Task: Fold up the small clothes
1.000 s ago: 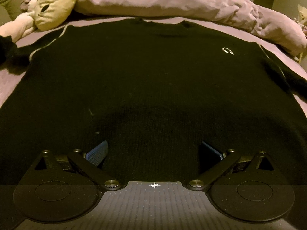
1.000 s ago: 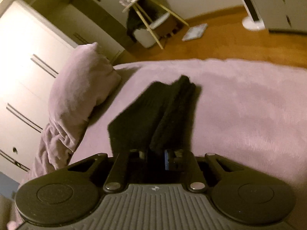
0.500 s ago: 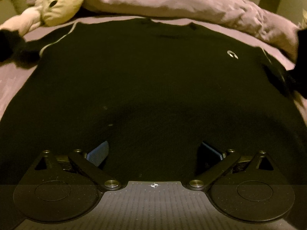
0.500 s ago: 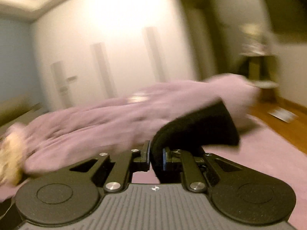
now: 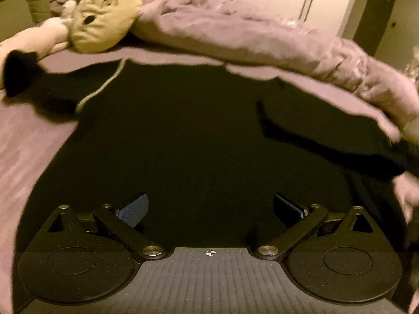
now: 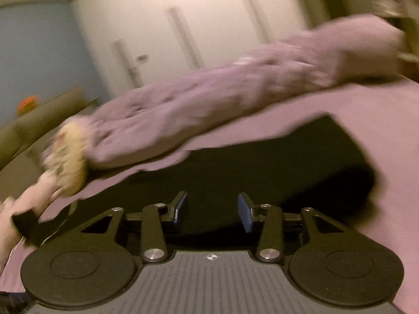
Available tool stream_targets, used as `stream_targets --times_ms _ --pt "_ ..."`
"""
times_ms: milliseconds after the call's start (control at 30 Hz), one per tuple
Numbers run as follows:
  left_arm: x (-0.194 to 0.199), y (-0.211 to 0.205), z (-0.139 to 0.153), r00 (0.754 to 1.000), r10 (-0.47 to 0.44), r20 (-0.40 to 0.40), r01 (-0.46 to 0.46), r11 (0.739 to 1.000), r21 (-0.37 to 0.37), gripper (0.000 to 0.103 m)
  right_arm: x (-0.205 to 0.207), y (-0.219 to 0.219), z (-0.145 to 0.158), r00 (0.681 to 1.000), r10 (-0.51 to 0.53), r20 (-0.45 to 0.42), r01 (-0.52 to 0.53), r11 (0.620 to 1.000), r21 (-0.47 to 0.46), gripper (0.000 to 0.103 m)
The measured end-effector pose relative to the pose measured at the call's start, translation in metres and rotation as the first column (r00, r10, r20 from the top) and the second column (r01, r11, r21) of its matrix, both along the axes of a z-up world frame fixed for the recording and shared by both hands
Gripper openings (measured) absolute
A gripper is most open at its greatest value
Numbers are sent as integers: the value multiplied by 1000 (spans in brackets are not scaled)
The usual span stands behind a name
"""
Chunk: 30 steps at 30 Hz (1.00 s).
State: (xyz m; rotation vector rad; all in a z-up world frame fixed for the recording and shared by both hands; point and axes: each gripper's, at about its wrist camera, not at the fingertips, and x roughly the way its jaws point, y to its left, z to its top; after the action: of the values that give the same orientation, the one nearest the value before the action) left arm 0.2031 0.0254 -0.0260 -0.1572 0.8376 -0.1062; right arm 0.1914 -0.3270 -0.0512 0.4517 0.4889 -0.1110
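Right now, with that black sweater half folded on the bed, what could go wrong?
The sleeve just laid across the black sweater looks bunched and may slide back off as the right hand-held gripper, jaws opening with nothing between them, leaves. The other sleeve reaches toward the plush toy, which might get in the way.

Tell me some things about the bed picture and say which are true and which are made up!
1. The black knitted sweater lies spread on the purple bedsheet. True.
2. The right claw is squeezing a sleeve. False: its jaws are opening and nothing sits between them.
3. A cream plush toy with a face lies beyond the sweater's collar end. True.
4. The left claw is shut tight. False: its jaws stand wide apart over the sweater.
5. Both sleeves stick straight out. False: the right sleeve is folded in over the body.
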Motion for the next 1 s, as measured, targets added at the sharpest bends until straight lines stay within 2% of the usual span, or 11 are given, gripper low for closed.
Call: stream_targets --times_ms 133,267,500,567,600,633,667,767,833,867,1000 --pt "49 -24 -2 999 -40 0 39 995 -96 103 -40 -29 -28 996 -89 -3 89 992 86 56" --pt "102 -49 -16 996 -70 -52 58 974 -217 103 -51 -45 -56 994 -88 -61 96 985 142 57" --pt "163 -68 -58 975 -4 -220 -74 936 -345 103 -46 -57 -60 997 -77 -33 81 985 151 58" --pt "166 -71 -61 978 14 -209 -87 935 -343 102 -40 -58 -58 997 -75 -27 79 985 155 58" --pt "166 -73 -61 980 11 -197 -80 936 -344 96 -39 -58 -57 997 -78 -25 81 984 159 58" --pt "166 -75 -60 983 0 -184 -65 936 -347 77 -37 -57 -57 996 -81 -22 84 983 163 58" --pt "167 -77 -60 983 -8 -185 -57 937 -344 68 -34 -56 -57 996 -82 -20 84 983 164 58" --pt "172 -80 -61 982 -6 -191 -53 951 -305 54 -30 -53 -56 997 -81 -18 83 985 152 59" --pt "173 -78 -58 982 -6 -188 -50 955 -293 24 -29 -53 -56 997 -82 -12 83 985 154 62" --pt "174 -76 -56 982 -17 -186 -45 946 -323 17 -28 -52 -56 996 -84 -10 84 985 152 62" --pt "170 -72 -39 991 -7 -135 -40 938 -345 16 -28 -52 -56 996 -84 -7 84 986 144 62"
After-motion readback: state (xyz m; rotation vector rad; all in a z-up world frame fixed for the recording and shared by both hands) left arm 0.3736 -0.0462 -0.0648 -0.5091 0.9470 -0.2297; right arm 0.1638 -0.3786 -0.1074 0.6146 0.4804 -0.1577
